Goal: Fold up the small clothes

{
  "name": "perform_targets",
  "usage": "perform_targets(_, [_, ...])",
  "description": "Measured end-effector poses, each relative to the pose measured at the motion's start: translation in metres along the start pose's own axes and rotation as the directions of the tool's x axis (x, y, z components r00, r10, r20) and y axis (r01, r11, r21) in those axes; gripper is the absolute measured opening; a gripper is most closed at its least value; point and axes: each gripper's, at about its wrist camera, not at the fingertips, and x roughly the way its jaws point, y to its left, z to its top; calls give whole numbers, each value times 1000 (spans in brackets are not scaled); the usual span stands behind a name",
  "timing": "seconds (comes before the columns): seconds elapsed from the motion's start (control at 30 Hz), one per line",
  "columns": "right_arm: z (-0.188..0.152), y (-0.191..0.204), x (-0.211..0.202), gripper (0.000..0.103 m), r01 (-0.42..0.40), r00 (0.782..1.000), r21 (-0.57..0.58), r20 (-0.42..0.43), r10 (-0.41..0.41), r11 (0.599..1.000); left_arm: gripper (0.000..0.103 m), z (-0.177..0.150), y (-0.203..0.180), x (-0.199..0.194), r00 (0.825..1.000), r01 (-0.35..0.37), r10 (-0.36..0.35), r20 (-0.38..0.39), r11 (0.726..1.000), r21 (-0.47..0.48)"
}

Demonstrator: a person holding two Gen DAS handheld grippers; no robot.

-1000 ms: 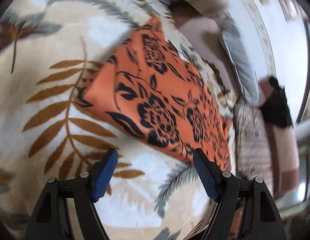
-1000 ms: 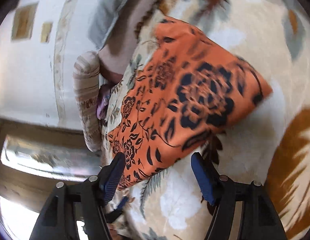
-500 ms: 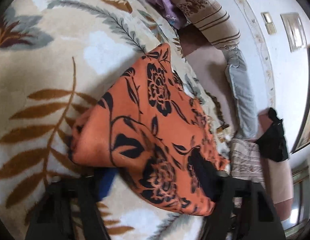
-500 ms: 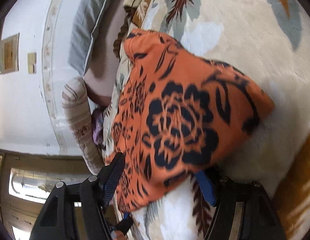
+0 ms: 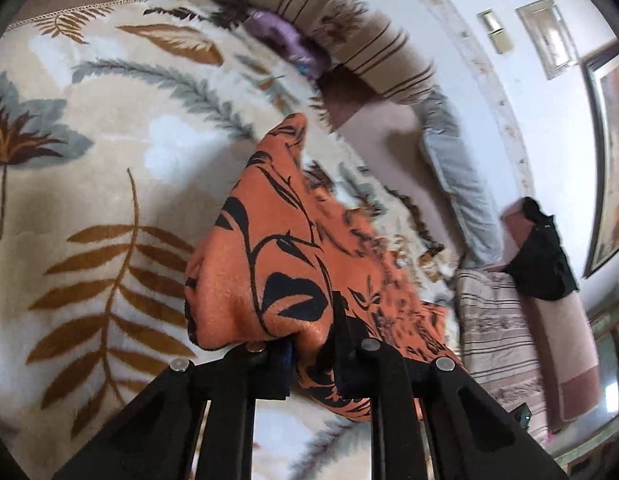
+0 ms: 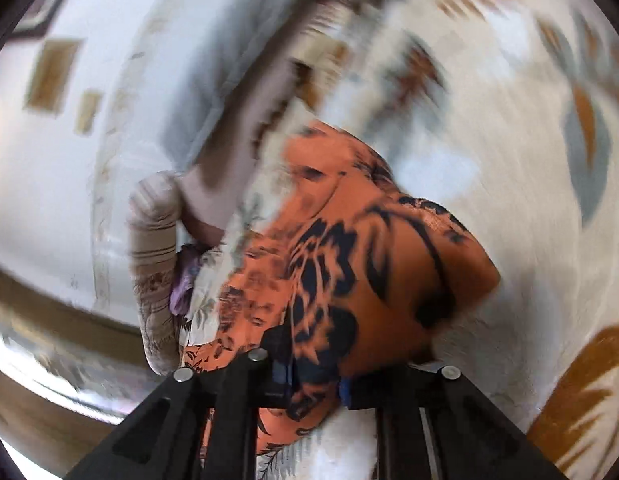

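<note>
Cloth [image 5: 285, 264], orange with black flowers, lies bunched on a leaf-patterned blanket [image 5: 109, 168] that covers the floor or a low bed; which one cannot be told. Its near edge is lifted off the blanket, pinched at two places, while its far corner trails away toward the cushions.

On the left, the left claw [image 5: 309, 354] has its jaws closing, and the frame already shows the near left corner of the cloth gathered between them, the fabric puffing up in a fold just above the pads. Holding a corner like this looks meant to give control of one end of the edge, so the piece can be carried over itself without sliding.

Far beyond, a striped bolster [image 5: 349, 40] and a grey cushion [image 5: 457, 184] line the wall, well apart from the work, with a purple rag [image 5: 285, 44] tucked beside the bolster.

On the right, the right claw [image 6: 315, 376] is narrow and clamped on the other near corner; the cloth drapes over and between its jaws. This view is blurred, so finer detail is lost.

With both corners taken, the step in hand seems to be raising the near edge for a fold toward the far side. Both grips sit close to the hem, so a slip is the likeliest fault.
</note>
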Motion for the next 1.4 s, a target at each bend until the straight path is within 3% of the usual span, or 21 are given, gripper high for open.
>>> perform_targets(0.13, [-8, 1, -19, 14, -5, 1000, -8, -18, 5, 1000, 16, -10, -2, -25, 1000, -30, 30, -6, 999, 17])
perform_targets(0.2, [-14, -3, -19, 14, 11, 997, -6, -74, -12, 1000, 17, -15, 4, -25, 993, -109, 110, -44, 994, 24])
perform_targets(0.27, [-19, -8, -7, 18, 64, 985, 2, -159, -63, 998, 19, -19, 21, -17, 973, -194, 191, -128, 981, -16])
perform_targets(0.3, [-21, -12, -3, 18, 97, 976, 16, -197, -92, 995, 21, -20, 30, -16, 967, -208, 196, -160, 976, -61])
perform_targets(0.4, [-17, -26, -7, 20, 91, 968, 102, -243, -64, 991, 24, -16, 44, -30, 976, -166, 140, -169, 974, -154])
perform_targets(0.5, [-11, -32, -24, 29, 72, 977, 128, -208, -45, 989, 24, -7, 31, -54, 982, -173, 166, -94, 983, -68])
perform_targets(0.53, [-11, -35, -28, 42, 81, 979, 138, -196, -53, 987, 24, -4, 24, -63, 981, -190, 189, -46, 982, -22])
perform_targets(0.57, [-12, -41, -33, 70, 85, 982, 163, -182, -54, 983, 24, -2, 16, -69, 979, -202, 203, -7, 979, 24])
perform_targets(0.6, [-14, -45, -37, 79, 82, 985, 187, -165, -51, 979, 24, -1, 11, -71, 977, -212, 211, 17, 976, 56])
perform_targets(0.73, [-16, -58, -38, 80, 47, 990, 259, -141, -10, 965, 34, 1, -14, -81, 946, -299, 265, 186, 935, 191])
perform_targets(0.83, [-17, -64, -34, 78, 66, 990, 270, -137, -29, 961, 36, 4, -23, -89, 931, -305, 241, 273, 925, 227])
perform_targets(0.9, [-13, -63, -33, 78, 53, 994, 276, -111, -23, 960, 51, 6, -22, -82, 947, -269, 212, 242, 934, 234])
perform_targets(0.97, [-12, -64, -31, 78, 52, 995, 272, -92, -28, 961, 51, 6, -17, -63, 963, -250, 215, 162, 939, 235])
perform_targets(1.07, [-9, -58, -20, 77, 56, 997, 231, -64, -43, 971, 51, -1, -14, -28, 965, -262, 259, 45, 934, 245])
perform_targets(1.13, [-8, -54, -15, 69, 64, 997, 199, -56, -54, 978, 51, -8, -8, -2, 936, -331, 350, -25, 905, 267])
perform_targets(1.2, [-8, -55, -6, 45, 93, 994, 179, -70, -82, 979, 51, -16, -10, 14, 905, -389, 425, -30, 853, 348])
perform_targets(1.23, [-8, -58, -2, 33, 104, 993, 180, -80, -91, 978, 53, -20, -17, 19, 888, -419, 460, -4, 811, 408])
perform_targets(1.27, [-8, -60, -1, 28, 113, 992, 180, -80, -100, 977, 61, -28, -26, 26, 866, -447, 500, 23, 751, 487])
perform_targets(1.3, [-8, -58, -1, 28, 118, 991, 169, -76, -106, 979, 70, -36, -33, 33, 847, -461, 530, 39, 697, 550])
perform_targets(1.33, [-8, -55, 0, 29, 127, 990, 151, -75, -116, 980, 71, -46, -39, 40, 824, -483, 562, 71, 630, 608])
perform_targets(1.4, [-9, -50, 2, 29, 154, 986, 112, -76, -146, 982, 72, -53, -44, 43, 802, -517, 584, 128, 570, 639])
